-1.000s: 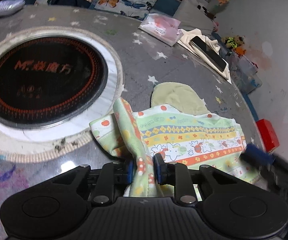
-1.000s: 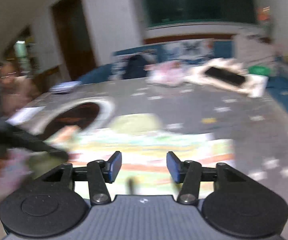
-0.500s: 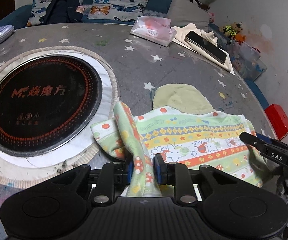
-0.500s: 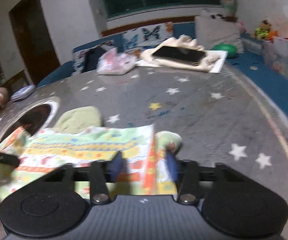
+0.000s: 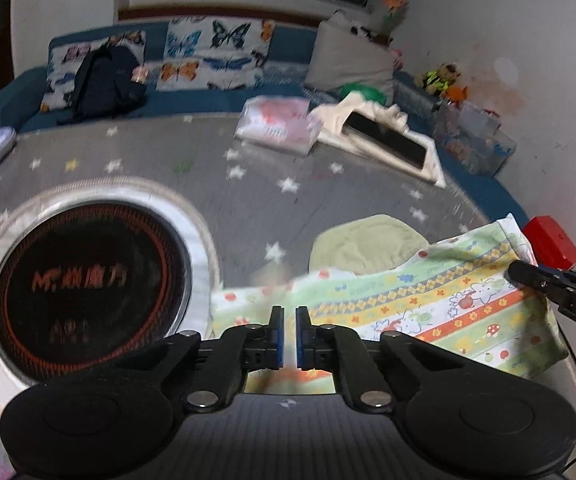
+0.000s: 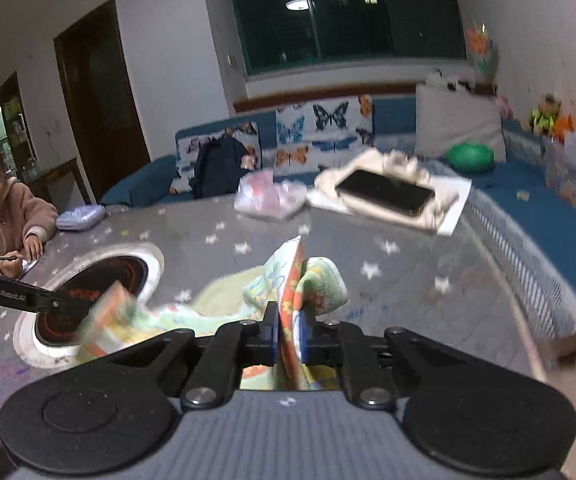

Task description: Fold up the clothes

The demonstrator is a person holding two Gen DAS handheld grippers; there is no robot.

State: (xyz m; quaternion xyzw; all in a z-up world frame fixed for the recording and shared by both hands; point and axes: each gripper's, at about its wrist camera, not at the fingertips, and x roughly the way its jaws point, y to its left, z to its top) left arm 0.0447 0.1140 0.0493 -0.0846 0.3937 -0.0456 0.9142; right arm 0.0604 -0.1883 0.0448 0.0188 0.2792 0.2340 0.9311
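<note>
Both claws are up off the worktop [image 5: 248, 184] now, and the printed garment [image 5: 427, 304] is coming with them! Half a second ago the left claw [image 5: 286, 334] was pinching a bunched ridge of the cloth low against the grey star-patterned surface; now its camera has tilted up toward the butterfly sofa [image 5: 216, 60], and the cloth spreads out ahead of it in a wide striped band. Its blue pads sit nearly together with only a thin slit between them. From its own view the cloth in that slit is hard to make out, but the right wrist view shows this claw's tip [image 6: 68, 304] buried in a blurred corner of the garment, so it reads as gripping.

The right claw [image 6: 289, 334] has clamped down: a second ago it stood wide apart above the fabric, and now a vertical fold of orange-and-white cloth [image 6: 291, 280] is squeezed between its pads, rising above them. In the left view that claw [image 5: 535, 280] holds the far right edge, near the red box [image 5: 551, 242].

So the garment hangs stretched between two held ends, partly lifted, its middle apparently draped above the worktop beside the induction hob [image 5: 88, 280]. A pale green cloth [image 5: 367, 248] lies behind it. That looks like the set-up for a fold: both ends secured, ready to be swung over.
</note>
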